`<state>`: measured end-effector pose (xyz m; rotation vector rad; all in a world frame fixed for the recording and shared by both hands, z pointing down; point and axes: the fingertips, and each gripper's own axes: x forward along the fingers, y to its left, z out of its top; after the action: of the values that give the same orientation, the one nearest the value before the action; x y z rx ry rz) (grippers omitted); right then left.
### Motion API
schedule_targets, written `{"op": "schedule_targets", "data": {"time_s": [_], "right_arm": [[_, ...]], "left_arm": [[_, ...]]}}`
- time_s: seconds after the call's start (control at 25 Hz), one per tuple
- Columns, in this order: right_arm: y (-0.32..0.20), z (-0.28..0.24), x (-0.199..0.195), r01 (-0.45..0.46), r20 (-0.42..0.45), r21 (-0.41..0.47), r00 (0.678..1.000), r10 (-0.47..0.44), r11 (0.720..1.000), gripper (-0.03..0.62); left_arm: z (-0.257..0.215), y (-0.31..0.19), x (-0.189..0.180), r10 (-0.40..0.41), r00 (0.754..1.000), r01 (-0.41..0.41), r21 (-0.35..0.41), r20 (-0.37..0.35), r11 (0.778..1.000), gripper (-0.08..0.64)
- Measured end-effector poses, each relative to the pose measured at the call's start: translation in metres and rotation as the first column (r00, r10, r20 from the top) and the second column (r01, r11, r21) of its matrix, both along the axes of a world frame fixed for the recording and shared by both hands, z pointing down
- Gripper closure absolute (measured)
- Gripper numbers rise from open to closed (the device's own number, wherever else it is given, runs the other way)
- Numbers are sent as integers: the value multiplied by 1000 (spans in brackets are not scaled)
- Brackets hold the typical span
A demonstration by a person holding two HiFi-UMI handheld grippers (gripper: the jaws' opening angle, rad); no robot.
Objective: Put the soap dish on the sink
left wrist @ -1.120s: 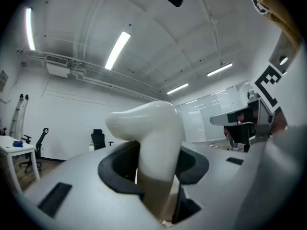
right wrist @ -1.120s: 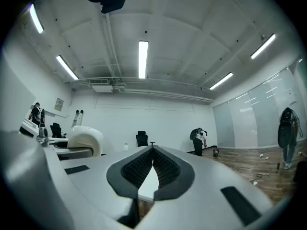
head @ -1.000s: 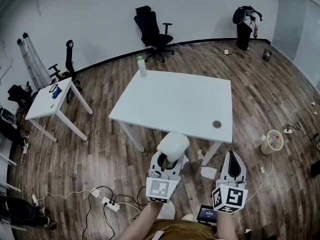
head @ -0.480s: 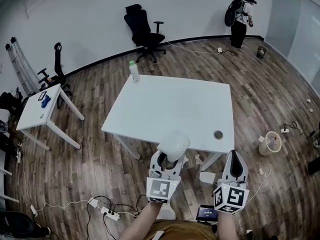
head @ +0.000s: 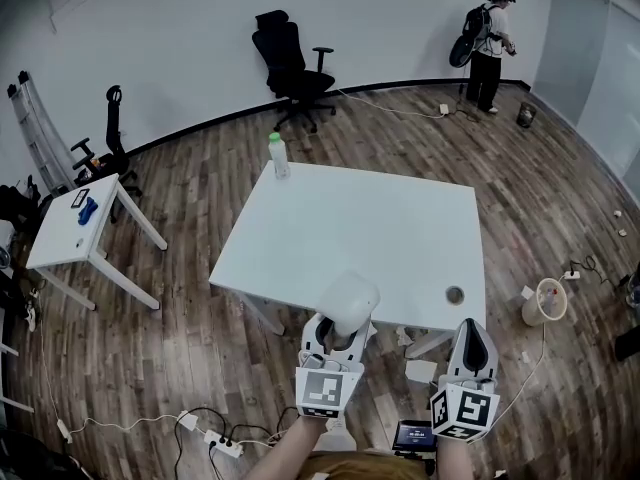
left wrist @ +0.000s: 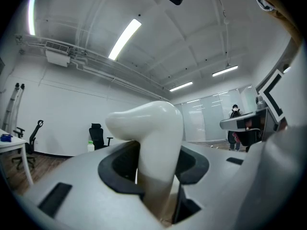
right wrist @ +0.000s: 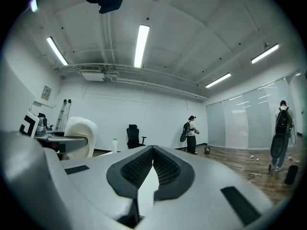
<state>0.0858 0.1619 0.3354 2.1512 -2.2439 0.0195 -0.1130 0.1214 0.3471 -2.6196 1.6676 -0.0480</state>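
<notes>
The soap dish (head: 348, 303) is a smooth white rounded piece, and my left gripper (head: 338, 330) is shut on it, holding it up in front of me at the near edge of the white table (head: 360, 233). In the left gripper view the soap dish (left wrist: 148, 143) stands upright between the dark pads of the left gripper (left wrist: 154, 164). My right gripper (head: 476, 343) is shut with nothing in it, level beside the left one. In the right gripper view its pads (right wrist: 165, 169) meet, and the soap dish (right wrist: 79, 135) shows at the left. No sink is in view.
A bottle with a green cap (head: 278, 155) stands at the table's far corner, and a round cable hole (head: 455, 294) lies near its front right. Around are a black office chair (head: 290, 63), a small white table (head: 75, 218), floor cables with a power strip (head: 215, 438), a bucket (head: 545, 301) and a person (head: 488, 38).
Both grippers have come forward to the white table; the soap dish now overlaps its front edge in the head view. The left grip and the shut right jaws are unchanged.
</notes>
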Motion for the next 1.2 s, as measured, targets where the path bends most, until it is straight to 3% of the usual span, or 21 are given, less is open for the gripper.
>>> {"op": "schedule_targets", "data": {"time_s": [0.12,0.28,0.64,1.2], "right_arm": [[-5,3,-12,-8,-5,-4,1000,8,1000,583],[-9,9,-20,-25,-11,-20,1000,25,999,583],[-26,19,-24,-17,-21,-63,1000,16,998,583],[-131,45,-17,53,5,-100,999,-53,994,583]], "left_arm": [[2,-8,-16,3,999,-3,-13,-33,1000,390],[12,-18,-28,10,1000,-10,-28,-19,1000,390],[34,-28,-26,27,999,-30,-91,-34,995,390],[60,-116,-17,-25,1000,23,-145,-8,989,390]]}}
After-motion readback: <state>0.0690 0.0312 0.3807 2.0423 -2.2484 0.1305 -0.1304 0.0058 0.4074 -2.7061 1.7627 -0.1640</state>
